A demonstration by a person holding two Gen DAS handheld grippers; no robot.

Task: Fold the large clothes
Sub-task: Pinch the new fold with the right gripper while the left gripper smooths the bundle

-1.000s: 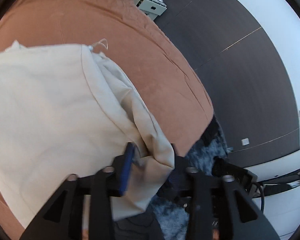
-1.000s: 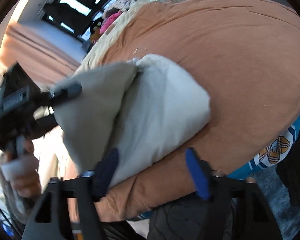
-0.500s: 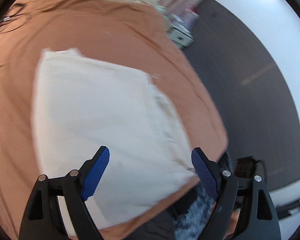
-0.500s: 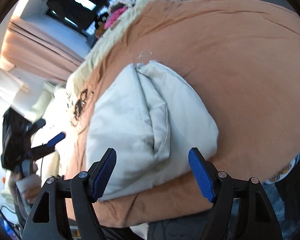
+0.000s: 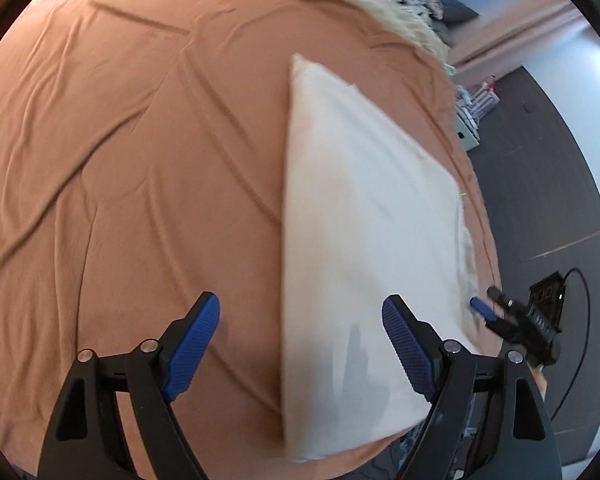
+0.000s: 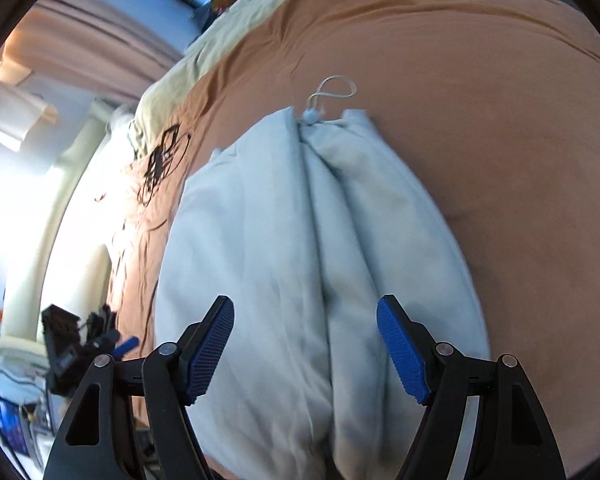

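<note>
L gripper (image 5: 300, 344), jaws wide but closing slightly, grips nothing above the rust-brown bedsheet (image 5: 120, 160); the folded cream garment (image 5: 364, 220) lies flat w/ its left edge between the fingers. R gripper (image 6: 306, 348), also wide open and empty, hovers over the garment's near end; bare sheet lies open on both sides.

One folded pale garment (image 5: 364, 240) lies on one orange-brown bedsheet (image 5: 140, 160), ahead of the tools and partly between the blue pads of each. Two grippers are in view, the left gripper (image 5: 300, 344) and the right gripper (image 6: 305, 346), each with two blue-padded fingers and nothing between them. One drawstring loop (image 6: 334, 90) with one toggle shows at the garment's far end from the right tool, and one black cable tangle (image 6: 160, 164) lies beyond it to the left.
</note>
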